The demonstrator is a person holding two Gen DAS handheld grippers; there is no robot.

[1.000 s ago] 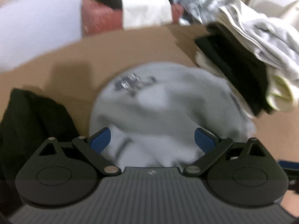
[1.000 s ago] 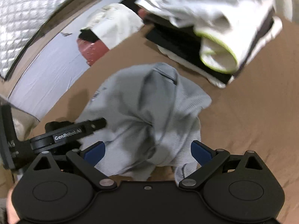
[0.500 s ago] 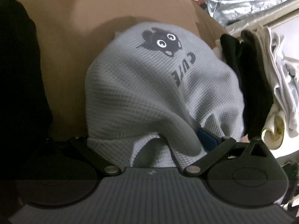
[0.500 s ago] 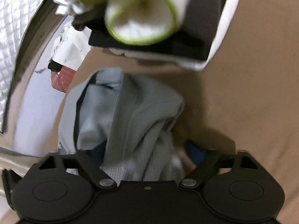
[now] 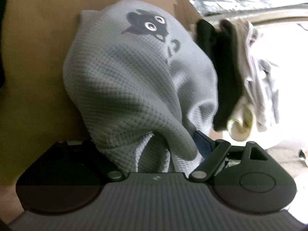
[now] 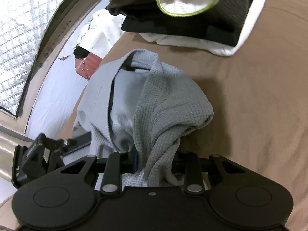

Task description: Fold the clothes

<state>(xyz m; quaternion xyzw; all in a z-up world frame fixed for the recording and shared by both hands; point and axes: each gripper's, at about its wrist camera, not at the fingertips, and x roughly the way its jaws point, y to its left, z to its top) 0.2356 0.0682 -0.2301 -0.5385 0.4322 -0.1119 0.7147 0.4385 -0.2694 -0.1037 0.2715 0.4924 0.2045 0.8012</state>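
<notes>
Grey waffle shirt (image 5: 123,80) bunched on brown bed (image 6: 259,105), long axis running away from both cams toward clothes pile (image 6: 192,19); cat print faces up. L gripper (image 5: 154,146) & R gripper (image 6: 154,159): fingers closed, pinching shirt's near edge.

Grey waffle-knit shirt (image 5: 123,80) — cat print up — bunched on brown surface (image 6: 259,96).

Left wrist view. Left gripper (image 5: 154,150), jaws closed on a bunched fold of the grey waffle-knit shirt (image 5: 123,80), whose dark cartoon print (image 5: 148,25) faces the camera. The shirt drapes above a brown surface (image 5: 38,77). To its right, a stack of black and white clothes (image 5: 240,73).
</notes>
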